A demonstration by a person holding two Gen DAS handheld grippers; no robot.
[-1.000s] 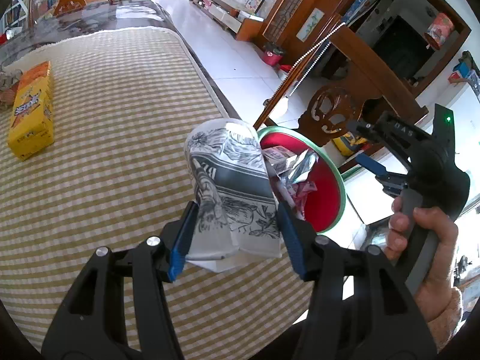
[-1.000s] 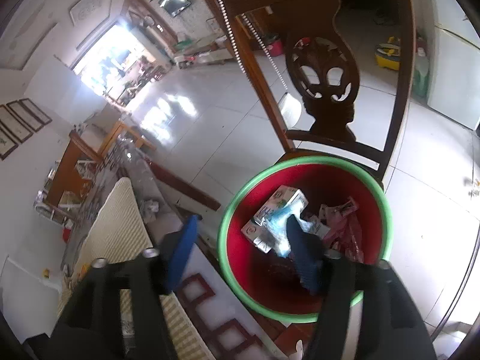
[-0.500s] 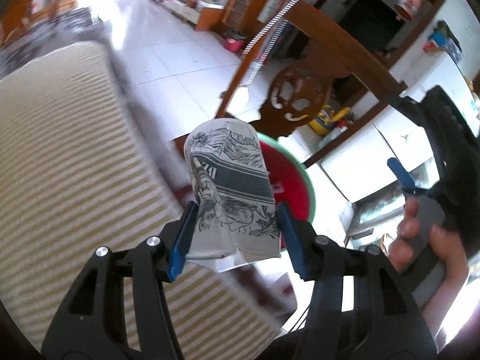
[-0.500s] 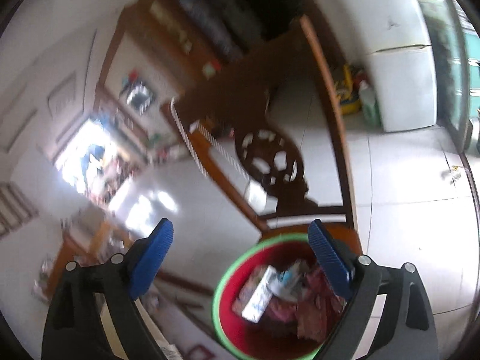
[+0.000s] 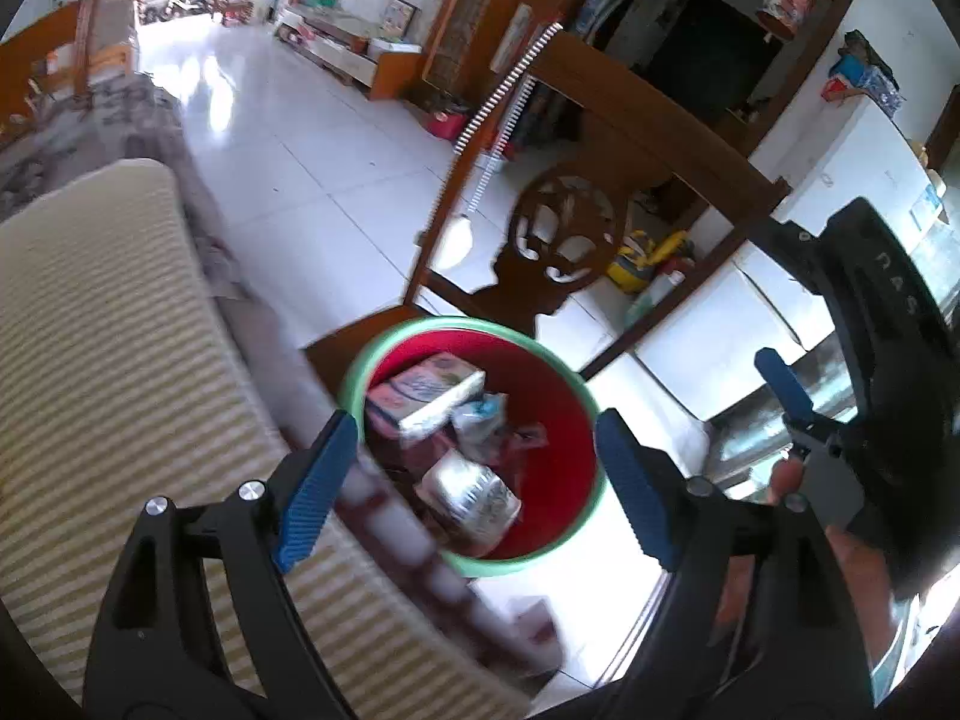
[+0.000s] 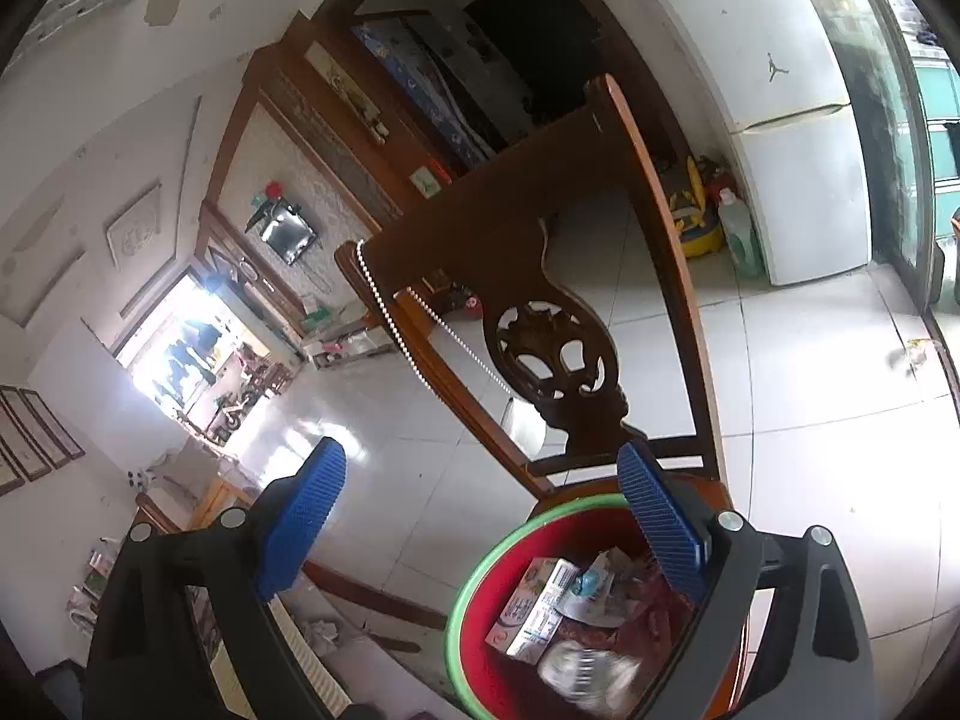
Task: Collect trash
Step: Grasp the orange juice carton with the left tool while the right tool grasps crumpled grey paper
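Note:
A red bin with a green rim (image 5: 543,360) stands on a wooden chair seat beside the table. It holds a milk carton (image 5: 432,399), crumpled wrappers and a printed paper cup (image 5: 471,495) lying on top. My left gripper (image 5: 474,480) hangs right above the bin, its jaws opening, with nothing between its blue pads. In the right wrist view the same bin (image 6: 480,570) sits low, with the carton (image 6: 534,606) and the blurred cup (image 6: 588,672) inside. My right gripper (image 6: 480,522) stands open and empty above the bin's near rim. One of its pads (image 5: 780,381) shows at the right, held by a hand.
The checked tablecloth (image 5: 90,360) runs along the left, its edge close to the bin. The carved wooden chair back (image 5: 564,240) rises behind the bin. A white fridge (image 6: 804,192), a yellow toy and a green bottle (image 6: 741,234) stand on the tiled floor beyond.
My left gripper moved from over the table to above the bin and opened; the printed cup left its pads and now lies in the bin. My right gripper opened wide and tilted upward.

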